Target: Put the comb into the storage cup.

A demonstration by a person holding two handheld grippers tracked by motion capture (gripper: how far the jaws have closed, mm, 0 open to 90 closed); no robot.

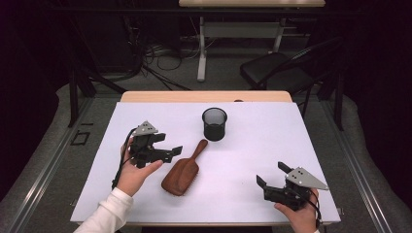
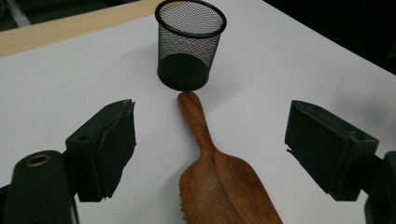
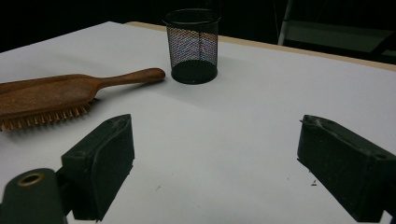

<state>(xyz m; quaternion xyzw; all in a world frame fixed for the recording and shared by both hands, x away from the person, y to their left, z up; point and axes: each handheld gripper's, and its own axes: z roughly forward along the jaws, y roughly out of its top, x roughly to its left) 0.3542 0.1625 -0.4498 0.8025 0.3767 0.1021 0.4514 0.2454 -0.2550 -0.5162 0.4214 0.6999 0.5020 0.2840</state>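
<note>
- Two grippers were on record, one per hand, over a white table (image 1: 252,145).
- Left gripper (image 1: 171,151) sat near the table's left edge, about midway between near and far edges, jaws apart with nothing between the pads; it pointed toward the brush (image 1: 183,171).
- In the left gripper view the brush (image 2: 219,177) lay ahead between the jaw lines, untouched, with the gripper (image 2: 210,149) above it.
- Brush lay near the table's middle, a little toward the near edge, bristles down, handle aimed at the far edge.
- Handle tip was just beside the base of the cup (image 1: 214,124); contact could not be judged.
- Cup, black mesh, stood upright toward the far edge, near its middle.
- Right gripper (image 1: 271,175) rested by the near right corner, jaws apart and empty (image 3: 215,154), well apart from the brush (image 3: 56,95).
</note>
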